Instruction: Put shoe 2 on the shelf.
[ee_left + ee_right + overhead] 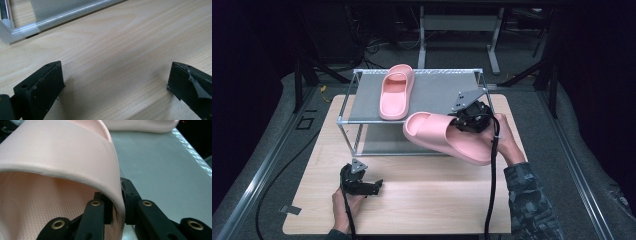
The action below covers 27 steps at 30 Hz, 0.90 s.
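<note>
Nearest the camera, the left gripper rests open on the table, while the right gripper pinches the pink slipper's strap edge, toe pointing left, in front of the rack's top shelf beside its mate.

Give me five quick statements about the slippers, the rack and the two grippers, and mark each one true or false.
1. The right gripper is clamped on the side wall of a pink slipper. True.
2. That held slipper lies flat on the wooden table. False: it is lifted, tilted, at the front edge of the rack's top shelf.
3. A second pink slipper lies on the rack's top shelf. True.
4. The left gripper holds a slipper. False: its jaws stand open over bare table, with nothing between them.
5. Both slippers are blue. False: both are pink.
</note>
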{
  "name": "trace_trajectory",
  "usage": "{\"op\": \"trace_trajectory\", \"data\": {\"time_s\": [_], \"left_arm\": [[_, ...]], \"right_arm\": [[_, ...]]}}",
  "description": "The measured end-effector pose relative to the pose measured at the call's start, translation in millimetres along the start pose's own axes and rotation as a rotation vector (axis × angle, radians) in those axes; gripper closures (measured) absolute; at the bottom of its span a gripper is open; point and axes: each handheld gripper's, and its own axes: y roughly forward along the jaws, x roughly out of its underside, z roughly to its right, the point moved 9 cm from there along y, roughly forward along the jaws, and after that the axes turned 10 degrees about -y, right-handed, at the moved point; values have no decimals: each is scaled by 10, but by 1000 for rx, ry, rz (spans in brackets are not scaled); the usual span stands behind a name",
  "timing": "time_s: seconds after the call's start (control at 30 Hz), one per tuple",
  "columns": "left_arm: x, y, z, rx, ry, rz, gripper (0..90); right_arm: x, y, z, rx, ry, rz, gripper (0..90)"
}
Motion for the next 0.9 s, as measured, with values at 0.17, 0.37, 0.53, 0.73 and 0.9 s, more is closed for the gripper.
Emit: {"op": "trace_trajectory", "data": {"time_s": [0.17, 0.37, 0.53, 0.73, 0.9], "left_arm": [[0, 0, 0, 0, 0, 0, 2], [0, 0, 0, 0, -1, 0, 2], [0, 0, 1, 0, -1, 1, 2], [0, 0, 1, 0, -1, 0, 2], [0, 0, 1, 0, -1, 0, 2]], "right_arm": [[-11, 0, 108, 46, 46, 4, 820], [8, -16, 318, 130, 129, -51, 821], [23, 4, 459, 191, 194, -69, 820], [35, 27, 598, 230, 253, -116, 821], [49, 89, 680, 273, 287, -153, 820]]}}
